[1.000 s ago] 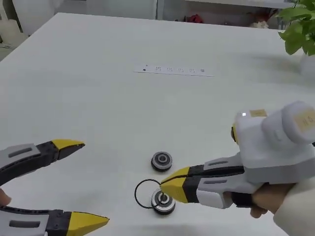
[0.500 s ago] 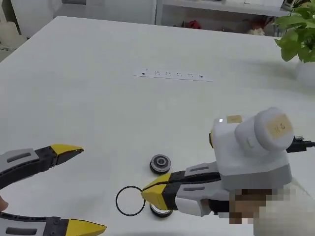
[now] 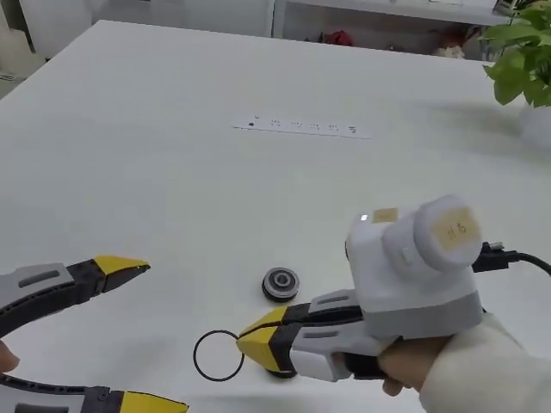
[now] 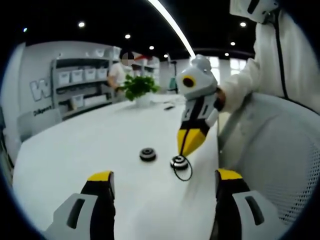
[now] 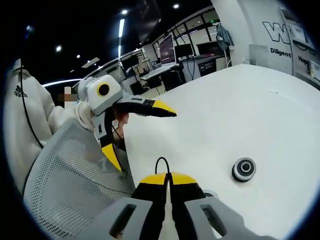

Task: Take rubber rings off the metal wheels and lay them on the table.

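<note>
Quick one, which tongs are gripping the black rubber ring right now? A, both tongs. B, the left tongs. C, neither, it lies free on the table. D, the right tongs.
D: the right tongs are shut on the edge of the rubber ring, while the left tongs stand wide open, apart from it.

Head view looking forward and down over desk from near edge, sitting close above work. Left gripper view riding low, facing along desk at right tongs. Right gripper view facing back at left tongs. All three sharing metal wheel and rubber ring, lying between tongs.
</note>
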Available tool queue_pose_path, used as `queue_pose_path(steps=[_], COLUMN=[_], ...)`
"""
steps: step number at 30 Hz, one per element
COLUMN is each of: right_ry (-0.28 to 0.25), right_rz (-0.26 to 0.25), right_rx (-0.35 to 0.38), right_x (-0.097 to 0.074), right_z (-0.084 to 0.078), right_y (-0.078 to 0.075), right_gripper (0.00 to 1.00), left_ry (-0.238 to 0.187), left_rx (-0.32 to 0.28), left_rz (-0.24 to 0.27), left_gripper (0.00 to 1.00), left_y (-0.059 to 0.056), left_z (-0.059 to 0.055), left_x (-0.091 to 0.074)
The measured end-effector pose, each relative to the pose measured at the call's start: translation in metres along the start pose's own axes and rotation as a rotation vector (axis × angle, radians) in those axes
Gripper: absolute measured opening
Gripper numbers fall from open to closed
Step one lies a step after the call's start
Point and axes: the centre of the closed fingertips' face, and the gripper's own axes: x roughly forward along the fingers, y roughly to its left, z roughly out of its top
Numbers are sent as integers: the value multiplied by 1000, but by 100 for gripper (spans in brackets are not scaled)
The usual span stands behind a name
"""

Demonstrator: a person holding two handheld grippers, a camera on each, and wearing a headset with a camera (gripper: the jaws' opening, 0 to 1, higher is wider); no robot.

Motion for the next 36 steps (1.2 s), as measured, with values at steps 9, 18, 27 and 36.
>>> queue_pose_path(steps=[9, 18, 27, 36], right_ry=[36, 52, 87, 114], right_rz=[6, -7, -35, -60], right_rx=[3, 14, -8, -37], right_x=[11, 19, 29, 33], right_z=[-11, -14, -23, -30], right_y=[-3, -7, -13, -18], right_gripper=[0, 0, 0, 0], left_ry=[-7, -5, -4, -4], left_rx=[-26, -31, -41, -49], left_rz=[-5, -22, -34, -42], left_gripper=[84, 84, 84, 84], left_y=[-1, -4, -7, -8], left_z=[-4, -5, -7, -7], left_x=[2, 7, 10, 12])
